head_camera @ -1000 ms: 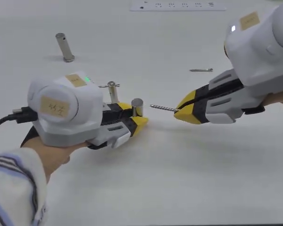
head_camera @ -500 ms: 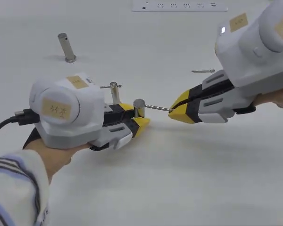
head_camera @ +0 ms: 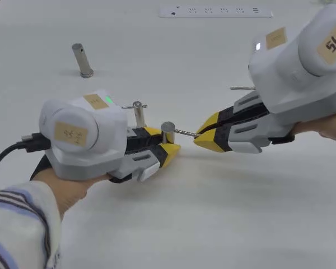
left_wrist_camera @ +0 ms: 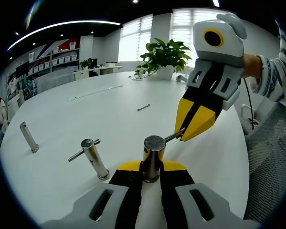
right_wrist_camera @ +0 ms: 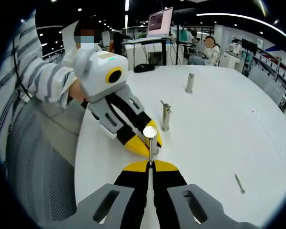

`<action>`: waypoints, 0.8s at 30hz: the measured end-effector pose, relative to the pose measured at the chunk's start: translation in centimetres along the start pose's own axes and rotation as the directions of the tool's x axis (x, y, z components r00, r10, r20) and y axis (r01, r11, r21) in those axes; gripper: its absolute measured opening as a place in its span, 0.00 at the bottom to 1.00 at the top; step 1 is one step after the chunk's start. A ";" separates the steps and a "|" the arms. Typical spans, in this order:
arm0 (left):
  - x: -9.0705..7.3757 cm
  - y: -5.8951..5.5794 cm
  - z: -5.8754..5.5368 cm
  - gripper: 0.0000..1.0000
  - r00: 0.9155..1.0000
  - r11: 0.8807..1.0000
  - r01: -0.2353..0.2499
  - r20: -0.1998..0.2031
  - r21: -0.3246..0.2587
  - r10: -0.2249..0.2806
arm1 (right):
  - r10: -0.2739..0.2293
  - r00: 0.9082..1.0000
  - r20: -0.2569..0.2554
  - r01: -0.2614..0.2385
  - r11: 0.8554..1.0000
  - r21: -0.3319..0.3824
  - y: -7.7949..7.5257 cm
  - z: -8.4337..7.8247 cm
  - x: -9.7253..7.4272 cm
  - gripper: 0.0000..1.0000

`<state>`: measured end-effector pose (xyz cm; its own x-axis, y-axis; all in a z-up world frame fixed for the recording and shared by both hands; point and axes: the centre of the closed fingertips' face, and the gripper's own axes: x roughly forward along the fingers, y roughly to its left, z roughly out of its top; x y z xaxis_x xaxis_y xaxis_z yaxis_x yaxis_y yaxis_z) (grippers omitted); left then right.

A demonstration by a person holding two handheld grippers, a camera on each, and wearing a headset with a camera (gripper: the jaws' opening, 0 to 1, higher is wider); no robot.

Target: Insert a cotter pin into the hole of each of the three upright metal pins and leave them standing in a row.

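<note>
Clamped the near pin (left_wrist_camera: 153, 152) upright, low on its shaft, in the left hand-held gripper (head_camera: 167, 148), jaws pressed against its sides. Pinched a cotter pin (head_camera: 185, 133) by its tail in the right hand-held gripper (head_camera: 197, 140), jaws closed on it, tip brought level to the pin's head from the right. Could not tell whether touching the head or just entering the hole.

Judged one of three done: second pin (head_camera: 138, 112), standing on the tabletop (head_camera: 213, 213) just beyond the left gripper, with a fitted cotter (head_camera: 129, 106) already through it. Judged the second insertion under way, not yet home.

Left bare and untouched: far pin (head_camera: 82, 60), upright, well apart at far left. Left lying at far right: spare cotter (head_camera: 241, 88), presumably meant for it. Remaining, by this reading: seating this one, fitting the last, lining all three in a row.
</note>
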<state>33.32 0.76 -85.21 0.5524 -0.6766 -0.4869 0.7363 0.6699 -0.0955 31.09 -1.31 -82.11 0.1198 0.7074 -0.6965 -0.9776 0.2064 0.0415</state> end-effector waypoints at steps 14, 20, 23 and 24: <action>0.1 -0.2 0.1 0.12 1.000 1.000 -0.001 0.011 -0.016 0.001 | 0.004 1.000 0.019 -0.004 1.000 0.019 0.1 1.0 1.0 0.04; 0.1 -0.2 0.1 0.12 1.000 1.000 0.001 0.012 -0.019 -0.001 | 0.003 1.000 0.029 -0.004 0.999 0.037 0.1 1.3 1.3 0.04; 0.1 -0.2 0.1 0.12 1.000 1.000 0.002 0.014 -0.023 -0.002 | 0.002 1.000 0.029 -0.003 0.999 0.034 0.1 1.3 1.4 0.04; 0.1 -0.2 0.0 0.12 1.000 1.000 0.002 0.015 -0.024 -0.002 | 0.004 1.000 0.027 -0.005 0.999 0.033 0.1 1.3 1.4 0.04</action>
<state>33.23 0.56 -85.18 0.5568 -0.6825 -0.4735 0.7282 0.6753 -0.1171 31.34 0.60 -82.19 0.1208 0.7264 -0.6766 -0.9719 0.2252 0.0682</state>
